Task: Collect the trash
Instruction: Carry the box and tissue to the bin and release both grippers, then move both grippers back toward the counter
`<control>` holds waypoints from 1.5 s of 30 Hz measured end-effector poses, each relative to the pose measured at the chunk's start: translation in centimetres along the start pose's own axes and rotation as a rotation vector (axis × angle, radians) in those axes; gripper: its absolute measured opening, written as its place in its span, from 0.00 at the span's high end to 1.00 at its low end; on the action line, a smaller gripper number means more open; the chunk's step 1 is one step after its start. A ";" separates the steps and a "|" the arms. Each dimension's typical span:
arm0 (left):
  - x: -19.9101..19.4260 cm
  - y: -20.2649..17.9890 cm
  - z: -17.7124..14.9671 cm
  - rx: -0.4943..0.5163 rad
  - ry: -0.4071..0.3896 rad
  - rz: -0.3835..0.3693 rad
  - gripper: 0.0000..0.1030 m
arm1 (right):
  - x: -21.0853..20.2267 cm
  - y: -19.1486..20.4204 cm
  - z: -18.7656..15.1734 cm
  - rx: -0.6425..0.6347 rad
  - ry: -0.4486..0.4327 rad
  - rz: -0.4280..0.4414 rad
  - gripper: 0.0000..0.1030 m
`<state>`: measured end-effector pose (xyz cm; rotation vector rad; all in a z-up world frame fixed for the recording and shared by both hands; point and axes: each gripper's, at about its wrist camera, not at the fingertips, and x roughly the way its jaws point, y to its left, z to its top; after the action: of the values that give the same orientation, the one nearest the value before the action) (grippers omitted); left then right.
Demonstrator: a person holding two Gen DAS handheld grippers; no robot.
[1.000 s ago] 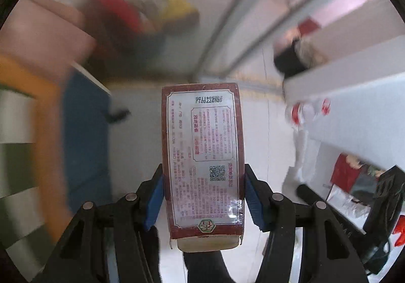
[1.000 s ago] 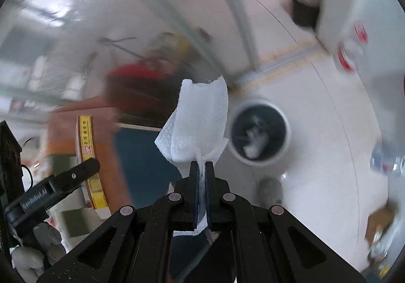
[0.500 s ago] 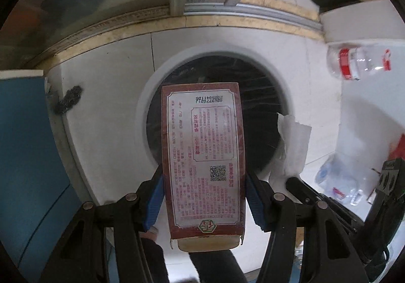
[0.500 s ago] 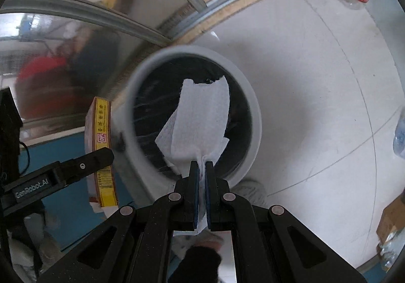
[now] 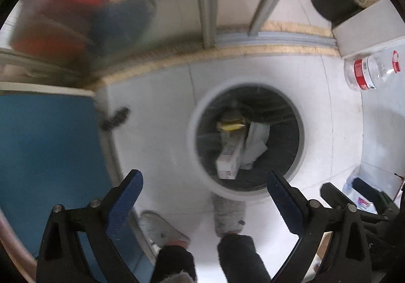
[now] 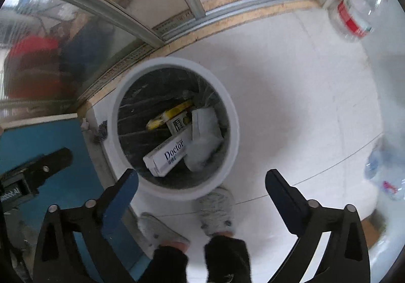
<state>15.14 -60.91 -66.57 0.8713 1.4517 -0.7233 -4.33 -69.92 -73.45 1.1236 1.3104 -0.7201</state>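
Note:
A white round bin (image 5: 302,136) (image 6: 234,131) with a black liner stands on the pale floor below both grippers. Inside it lie a white "Doctor" box (image 6: 168,156) (image 5: 229,159), a white tissue (image 6: 206,136) (image 5: 255,144) and a yellow-edged carton (image 6: 169,114) (image 5: 230,126). My left gripper (image 5: 203,179) points down near the bin's front rim. Its jaws are opening, with nothing between them. My right gripper (image 6: 201,176) hangs over the same rim, its jaws also opening and empty.
A clear plastic bottle with a red label (image 5: 367,73) (image 6: 354,12) lies at the right, a crushed bottle (image 6: 387,169) nearer. A blue panel (image 5: 45,156) fills the left. The person's feet in grey slippers (image 5: 227,212) touch the bin's front. A sliding-door track (image 6: 253,2) runs behind.
Both grippers have sunk towards the bin and opened. The carton has left the left gripper and the tissue the right gripper; both now lie in the bin.

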 end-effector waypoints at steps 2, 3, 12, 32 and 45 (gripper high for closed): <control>-3.3 0.3 -1.1 -0.003 -0.043 0.024 0.03 | -2.5 0.7 -0.5 -0.018 -0.011 -0.026 0.00; -4.8 0.5 -1.6 -0.009 -0.057 0.035 0.03 | -4.3 1.2 -1.0 -0.035 -0.023 -0.046 0.00; -18.8 2.4 -9.0 -0.058 -0.122 0.025 0.03 | -20.7 4.3 -7.2 -0.099 -0.121 -0.114 0.00; -39.3 7.2 -18.8 -0.071 -0.322 -0.109 0.03 | -46.9 9.8 -21.5 -0.135 -0.294 -0.084 0.00; -44.6 30.0 -24.2 -0.502 -0.472 0.063 0.03 | -49.4 30.3 -23.0 -0.492 -0.295 0.050 0.00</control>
<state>27.20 -28.95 -18.53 0.3255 1.0988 -0.4441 6.30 -47.10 -16.39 0.6235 1.1197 -0.4673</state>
